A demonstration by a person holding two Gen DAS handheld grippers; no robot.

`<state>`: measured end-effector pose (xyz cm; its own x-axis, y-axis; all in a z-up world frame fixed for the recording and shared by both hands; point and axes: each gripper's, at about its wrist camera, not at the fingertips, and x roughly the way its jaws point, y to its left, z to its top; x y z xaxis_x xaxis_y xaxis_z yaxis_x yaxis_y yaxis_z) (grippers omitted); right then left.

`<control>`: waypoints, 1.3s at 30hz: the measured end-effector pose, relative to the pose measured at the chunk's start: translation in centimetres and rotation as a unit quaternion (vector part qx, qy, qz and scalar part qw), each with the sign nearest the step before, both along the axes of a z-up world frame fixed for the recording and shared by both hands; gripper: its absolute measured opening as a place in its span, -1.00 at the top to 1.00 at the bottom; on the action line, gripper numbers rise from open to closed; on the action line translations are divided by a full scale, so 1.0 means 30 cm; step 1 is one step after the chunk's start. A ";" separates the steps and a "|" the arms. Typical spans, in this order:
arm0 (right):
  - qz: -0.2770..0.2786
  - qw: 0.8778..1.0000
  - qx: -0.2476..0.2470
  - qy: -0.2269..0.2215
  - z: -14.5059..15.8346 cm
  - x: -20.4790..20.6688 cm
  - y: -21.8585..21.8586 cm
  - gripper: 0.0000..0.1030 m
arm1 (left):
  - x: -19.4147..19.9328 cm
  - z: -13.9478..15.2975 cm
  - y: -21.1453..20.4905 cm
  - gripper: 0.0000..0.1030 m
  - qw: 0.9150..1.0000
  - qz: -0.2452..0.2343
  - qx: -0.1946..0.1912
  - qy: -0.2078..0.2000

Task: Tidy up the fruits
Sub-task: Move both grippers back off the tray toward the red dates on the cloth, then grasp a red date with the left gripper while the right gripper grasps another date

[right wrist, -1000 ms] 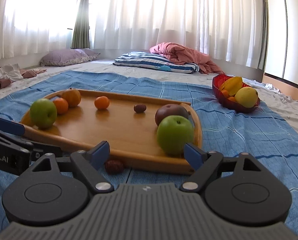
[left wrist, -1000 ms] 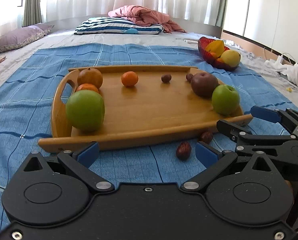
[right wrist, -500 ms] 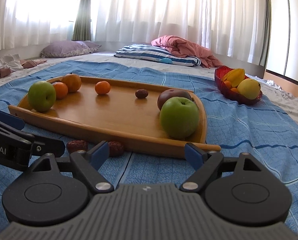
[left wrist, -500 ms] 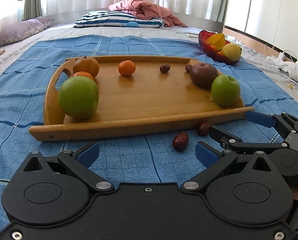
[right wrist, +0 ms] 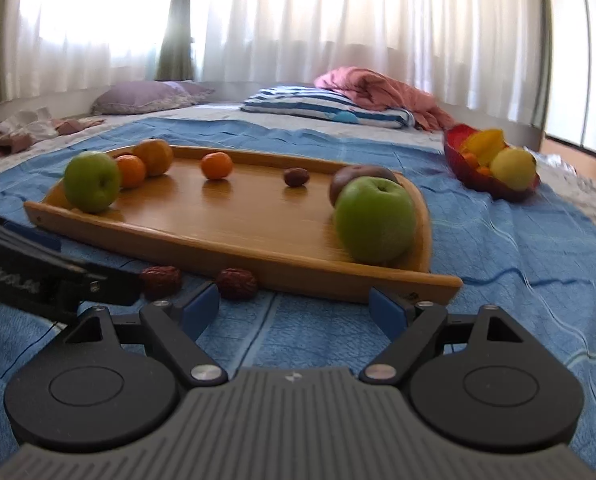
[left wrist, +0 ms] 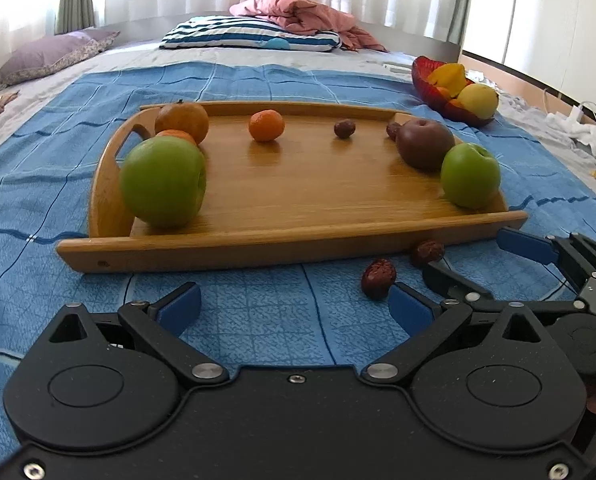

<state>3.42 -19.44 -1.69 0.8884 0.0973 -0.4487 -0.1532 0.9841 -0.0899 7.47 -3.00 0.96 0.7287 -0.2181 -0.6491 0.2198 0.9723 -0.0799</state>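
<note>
Left gripper: jaws apart, empty, low over the blue bedspread.
Right gripper: jaws apart, empty.
Two dates: on the bedspread just ahead of the jaws, outside the tray.
Wooden tray: beyond, holding apples, oranges, dates.
Red bowl: far right.

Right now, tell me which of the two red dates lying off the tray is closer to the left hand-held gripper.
The date farther out on the blue cloth, just ahead of the left hand-held gripper. The other date lies against the wooden tray edge.
</note>
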 end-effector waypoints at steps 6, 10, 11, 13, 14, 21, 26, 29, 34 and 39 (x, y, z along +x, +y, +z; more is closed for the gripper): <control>0.001 1.000 -0.003 0.000 -0.003 0.003 0.010 -0.76 | 0.000 0.001 -0.043 -0.85 1.000 -0.022 -0.003 -0.003; 0.000 1.000 0.018 0.007 -0.004 0.007 -0.009 -0.76 | 0.011 0.002 -0.063 -0.77 1.000 -0.019 -0.004 -0.001; 0.000 1.000 0.021 0.009 -0.005 0.009 -0.012 -0.76 | 0.011 0.001 -0.067 -0.73 1.000 -0.018 -0.003 -0.002; 0.000 1.000 0.025 0.010 -0.006 0.011 -0.016 -0.76 | 0.012 -0.003 -0.073 -0.60 1.000 -0.015 0.001 -0.004; 0.001 1.000 0.026 0.010 -0.008 0.010 -0.016 -0.76 | 0.014 -0.004 -0.074 -0.57 1.000 -0.013 0.003 -0.004; 0.004 1.000 0.028 0.010 -0.012 0.012 -0.015 -0.73 | 0.012 -0.008 -0.075 -0.36 1.000 -0.007 0.009 -0.007; 0.007 0.999 0.029 0.010 -0.015 0.012 -0.016 -0.69 | 0.007 -0.005 -0.078 -0.22 1.000 -0.010 0.010 -0.011; 0.008 0.999 0.030 0.010 -0.015 0.013 -0.016 -0.64 | 0.003 -0.005 -0.081 -0.07 1.000 -0.011 0.013 -0.014; 0.010 0.999 0.029 0.010 -0.016 0.012 -0.014 -0.60 | 0.002 -0.004 -0.085 0.06 1.000 -0.008 0.018 -0.017; 0.011 1.000 0.025 0.012 -0.013 0.013 -0.005 -0.47 | 0.001 -0.005 -0.078 0.17 1.000 -0.002 0.015 -0.019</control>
